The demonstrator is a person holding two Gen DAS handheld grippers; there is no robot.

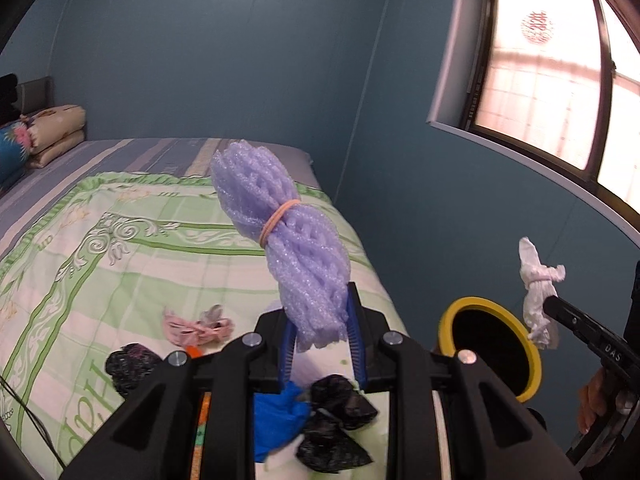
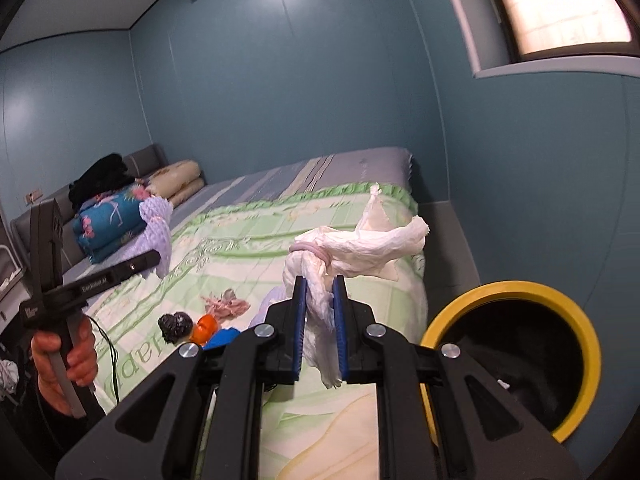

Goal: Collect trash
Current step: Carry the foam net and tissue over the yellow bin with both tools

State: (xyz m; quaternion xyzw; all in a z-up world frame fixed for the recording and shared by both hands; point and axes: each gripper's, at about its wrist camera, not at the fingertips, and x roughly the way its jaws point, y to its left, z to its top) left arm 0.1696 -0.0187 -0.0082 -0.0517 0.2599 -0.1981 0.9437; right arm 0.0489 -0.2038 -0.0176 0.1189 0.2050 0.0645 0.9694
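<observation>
My left gripper (image 1: 320, 328) is shut on a purple foam net bundle (image 1: 288, 232) tied with a rubber band, held upright above the bed. My right gripper (image 2: 320, 320) is shut on a white crumpled plastic bag (image 2: 360, 248) tied with a band; it also shows in the left wrist view (image 1: 536, 284). A yellow-rimmed bin (image 2: 560, 300) with a black liner stands beside the bed, low right of the right gripper; it also shows in the left wrist view (image 1: 448, 320). On the bed lie a pink scrap (image 1: 196, 326), black bags (image 1: 128, 364), a blue piece (image 1: 276, 416) and an orange piece (image 2: 206, 326).
The bed (image 1: 120, 240) has a green and white quilt. Folded blankets and pillows (image 2: 112, 220) sit at its head. A blue wall and a window (image 1: 552, 80) stand to the right. A black cable (image 2: 114, 360) hangs at the bed's near edge.
</observation>
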